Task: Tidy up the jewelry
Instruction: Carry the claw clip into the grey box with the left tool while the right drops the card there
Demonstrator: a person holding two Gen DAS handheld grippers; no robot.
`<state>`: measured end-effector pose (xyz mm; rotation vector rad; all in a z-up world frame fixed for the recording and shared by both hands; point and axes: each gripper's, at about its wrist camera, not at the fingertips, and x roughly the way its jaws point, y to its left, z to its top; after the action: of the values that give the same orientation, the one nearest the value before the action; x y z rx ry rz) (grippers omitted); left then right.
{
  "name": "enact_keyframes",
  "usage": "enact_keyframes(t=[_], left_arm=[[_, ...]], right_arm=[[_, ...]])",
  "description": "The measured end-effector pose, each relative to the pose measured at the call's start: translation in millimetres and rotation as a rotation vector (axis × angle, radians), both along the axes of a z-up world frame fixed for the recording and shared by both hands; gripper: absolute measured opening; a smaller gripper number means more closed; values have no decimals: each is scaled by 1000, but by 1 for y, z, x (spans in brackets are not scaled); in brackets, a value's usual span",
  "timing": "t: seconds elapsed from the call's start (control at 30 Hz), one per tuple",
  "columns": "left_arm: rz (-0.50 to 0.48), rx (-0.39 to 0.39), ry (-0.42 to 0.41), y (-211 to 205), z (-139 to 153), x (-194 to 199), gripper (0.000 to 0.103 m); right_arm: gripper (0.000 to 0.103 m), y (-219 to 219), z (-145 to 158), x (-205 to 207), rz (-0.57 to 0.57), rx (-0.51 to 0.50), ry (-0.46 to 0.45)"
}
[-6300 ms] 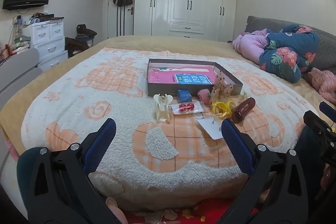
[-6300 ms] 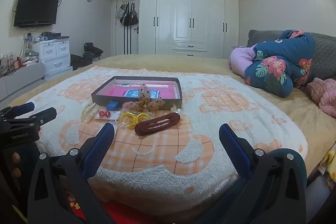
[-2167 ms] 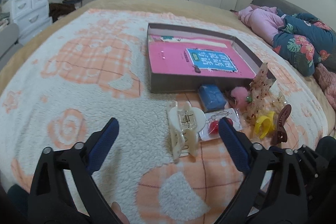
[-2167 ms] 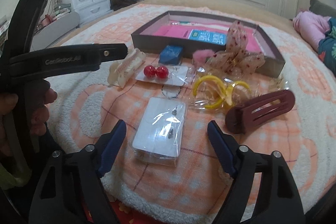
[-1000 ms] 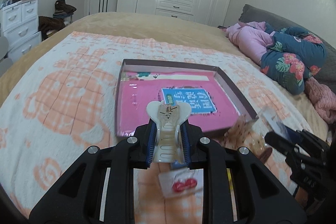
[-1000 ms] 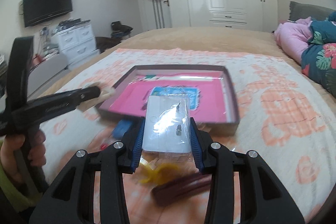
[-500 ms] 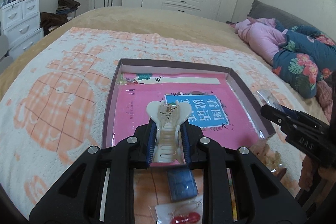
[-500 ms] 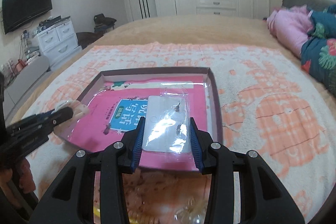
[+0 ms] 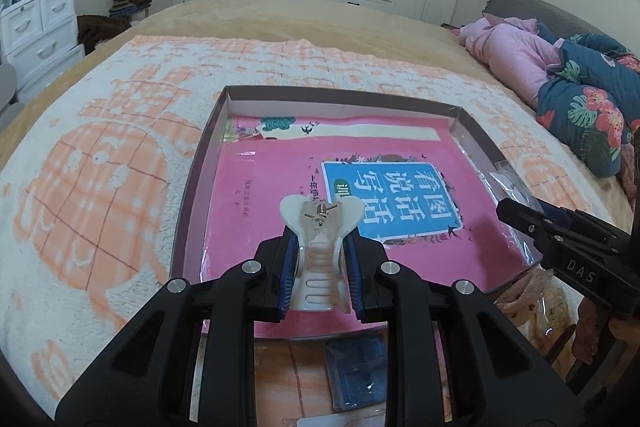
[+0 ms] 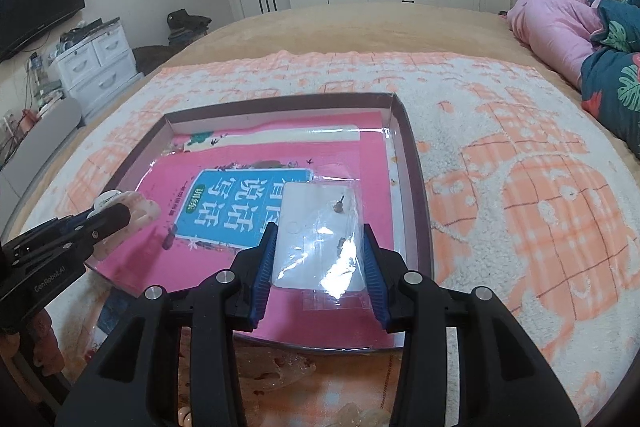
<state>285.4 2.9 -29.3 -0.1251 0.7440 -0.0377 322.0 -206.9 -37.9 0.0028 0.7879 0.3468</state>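
Note:
A shallow dark box (image 9: 200, 163) (image 10: 416, 163) with a pink booklet inside lies on the bed. My left gripper (image 9: 320, 259) is shut on a cream hair claw clip (image 9: 320, 247) and holds it over the box's near left part; the clip also shows in the right wrist view (image 10: 132, 209). My right gripper (image 10: 318, 259) is shut on a white earring card in a clear bag (image 10: 320, 235), held over the box's near right part. The right gripper with its bag shows at the right of the left wrist view (image 9: 516, 211).
A blue packet (image 9: 356, 371) and translucent patterned hair pieces (image 9: 528, 299) lie on the orange-and-white blanket (image 9: 100, 163) in front of the box. Pink and floral bedding (image 9: 560, 79) is piled at the far right. White drawers (image 10: 96, 67) stand left of the bed.
Both grippers have moved forward and lower over the box, each still holding its item. The box now looks closer in both views.

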Motion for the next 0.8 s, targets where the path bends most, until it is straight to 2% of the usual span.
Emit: enact_keyframes(t=[0.1,0.27,0.3,0.37,0.6,0.67,0.8], left_arm=[[4,5,5,1,-2,0,15],[11,2,5,3,-3,-2,16],[12,2,3,3,-3,-3,18],[14,0,-3,4,-1,-5,29],[17,1,-55,5,15,-21,39],[17,-1,-68,5,19,-25,47],[20,-3,-98,5,29,-36,54]], right_arm=[[41,0,-4,1,-3,-7,11],[51,-2,-6,-2,-15,-3,9],[52,-3,-5,-2,-16,-3,5],[56,-5,-3,-5,-23,0,-4],[71,-11,9,-19,-27,31,-56],[73,-12,14,-25,-27,39,-79],[80,-13,27,-40,-23,38,-138]])
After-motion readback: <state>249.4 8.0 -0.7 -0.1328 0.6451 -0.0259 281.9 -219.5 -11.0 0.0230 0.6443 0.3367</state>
